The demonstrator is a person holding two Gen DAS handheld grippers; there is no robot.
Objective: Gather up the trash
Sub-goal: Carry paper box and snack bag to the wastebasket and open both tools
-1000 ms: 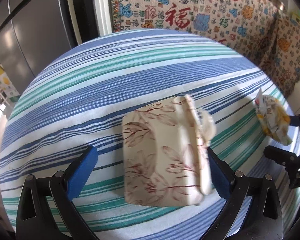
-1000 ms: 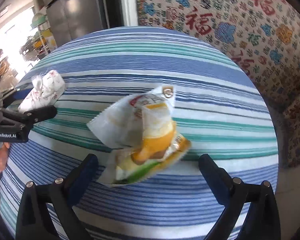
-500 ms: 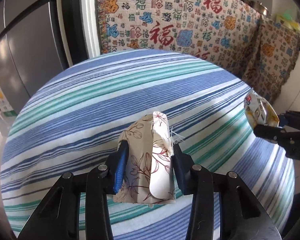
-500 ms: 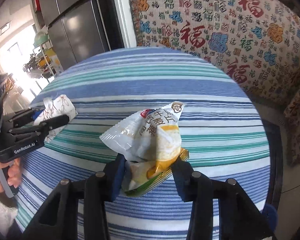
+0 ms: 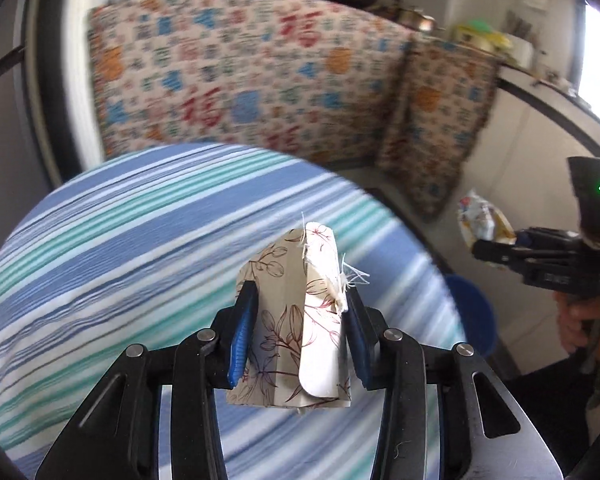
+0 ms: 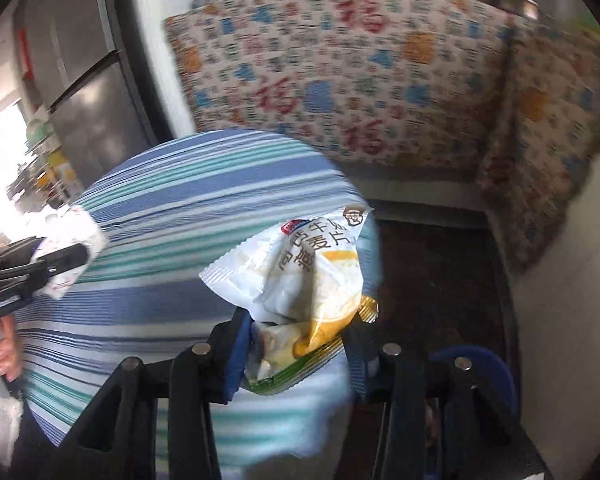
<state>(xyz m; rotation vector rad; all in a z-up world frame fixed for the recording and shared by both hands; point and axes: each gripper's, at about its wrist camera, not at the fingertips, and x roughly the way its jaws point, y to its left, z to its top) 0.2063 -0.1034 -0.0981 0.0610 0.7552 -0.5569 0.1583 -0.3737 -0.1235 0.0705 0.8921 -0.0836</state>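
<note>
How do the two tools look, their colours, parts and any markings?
Both are alike. The left tool has black angular plastic links with round silver pins and blue ribbed pads. The right tool has the same black links, silver pins and blue pads. Seen from the side, its black body carries a small green light and white lettering, unreadable here.

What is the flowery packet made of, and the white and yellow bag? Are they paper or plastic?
The beige flower-printed packet looks like soft matte plastic film, possibly paper: it creases flat, and white tissue-like fibres poke from its torn top. The crinkled white and yellow snack bag looks like glossy plastic film: it shines and holds sharp wrinkles.
</note>
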